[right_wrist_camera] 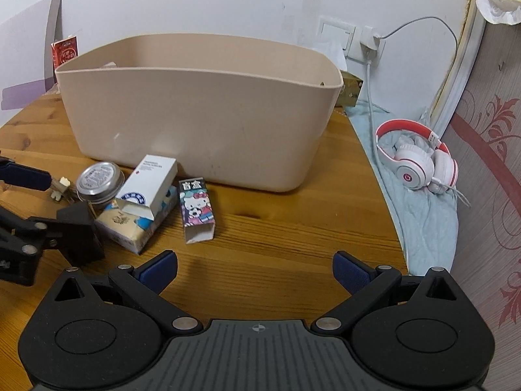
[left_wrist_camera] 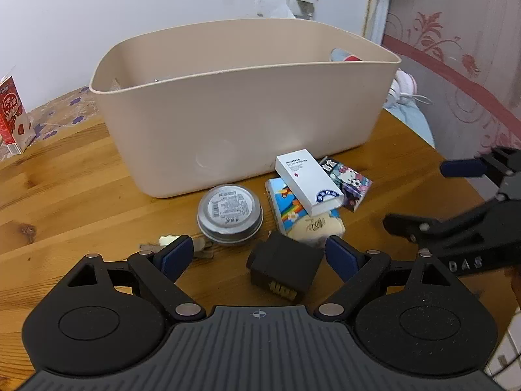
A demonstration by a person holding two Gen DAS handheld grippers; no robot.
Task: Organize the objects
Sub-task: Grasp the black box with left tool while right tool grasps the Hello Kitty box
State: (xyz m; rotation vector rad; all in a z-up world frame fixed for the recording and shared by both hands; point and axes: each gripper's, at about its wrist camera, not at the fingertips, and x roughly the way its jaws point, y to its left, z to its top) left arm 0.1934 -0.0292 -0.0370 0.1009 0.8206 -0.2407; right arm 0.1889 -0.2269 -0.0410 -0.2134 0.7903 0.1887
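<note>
Left wrist view: your left gripper (left_wrist_camera: 257, 255) hangs with its jaws spread wide and empty over a black block (left_wrist_camera: 283, 268) on the wooden table (left_wrist_camera: 81, 195), the blue pads (left_wrist_camera: 342, 257) either side of it but not touching. The block looks like hard matte plastic, boxy and stiff, with gold lettering on its near face; judged light and unlikely to slip, so close across its two flat sides. Just beyond it lies the rest of the clutter, all in front of the beige bin (left_wrist_camera: 241, 114): a round tin (left_wrist_camera: 229, 213) with a paper label, smooth metal and likely slick on its rim, best taken across its width; a white carton (left_wrist_camera: 307, 182), thin card with its end flap open, which would crush if squeezed hard; under it a soft tissue pack (left_wrist_camera: 286, 208) that will give under the pads; a Hello Kitty box (left_wrist_camera: 350, 184), also thin card. A small clip-like item (left_wrist_camera: 169, 239) by your left pad is too hidden to name.

Right wrist view: your right gripper (right_wrist_camera: 255, 270) is likewise wide open and holds nothing, over bare wood near the Hello Kitty box. The bin is smooth, rounded plastic, tall-walled; what lies inside cannot be made out. Headphones (right_wrist_camera: 420, 159) rest on cloth off the table's right edge.
</note>
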